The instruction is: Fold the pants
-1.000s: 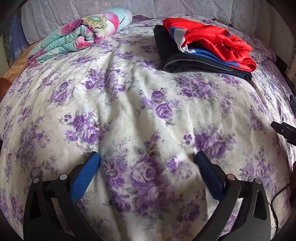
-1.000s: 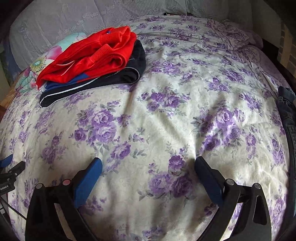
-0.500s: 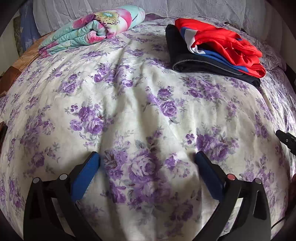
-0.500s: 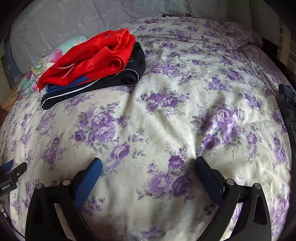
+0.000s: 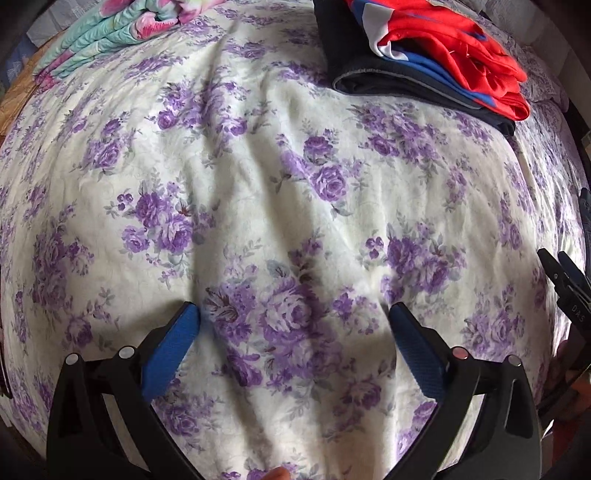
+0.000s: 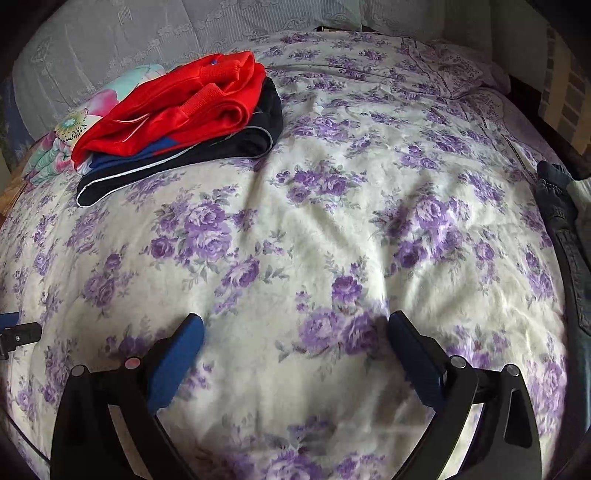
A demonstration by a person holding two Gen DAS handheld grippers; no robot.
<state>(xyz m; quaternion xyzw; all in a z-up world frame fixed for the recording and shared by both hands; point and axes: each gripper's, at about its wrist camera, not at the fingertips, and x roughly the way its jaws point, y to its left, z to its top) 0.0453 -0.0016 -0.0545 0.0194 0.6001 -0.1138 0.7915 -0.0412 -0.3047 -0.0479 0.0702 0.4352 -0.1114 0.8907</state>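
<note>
A stack of folded clothes lies at the far side of the bed: a red garment point(image 5: 458, 40) on top of black pants point(image 5: 373, 74). It also shows in the right wrist view, red point(image 6: 177, 110) over black point(image 6: 236, 144). Dark blue jeans point(image 6: 561, 221) hang at the bed's right edge. My left gripper point(image 5: 293, 314) is open and empty over the floral bedspread point(image 5: 258, 184). My right gripper point(image 6: 295, 325) is open and empty over the bedspread point(image 6: 332, 221); its tip shows at the right edge of the left wrist view point(image 5: 565, 280).
A folded pink and teal quilt point(image 5: 110, 33) lies at the far left of the bed, also in the right wrist view point(image 6: 74, 140). Grey lace pillows point(image 6: 184, 40) line the headboard. The left gripper's tip shows at the left edge of the right wrist view point(image 6: 14, 334).
The left gripper has moved forward and lower toward the bedspread, so the clothes stack sits higher and nearer in its view. The right gripper has shifted slightly. Both stay open.
</note>
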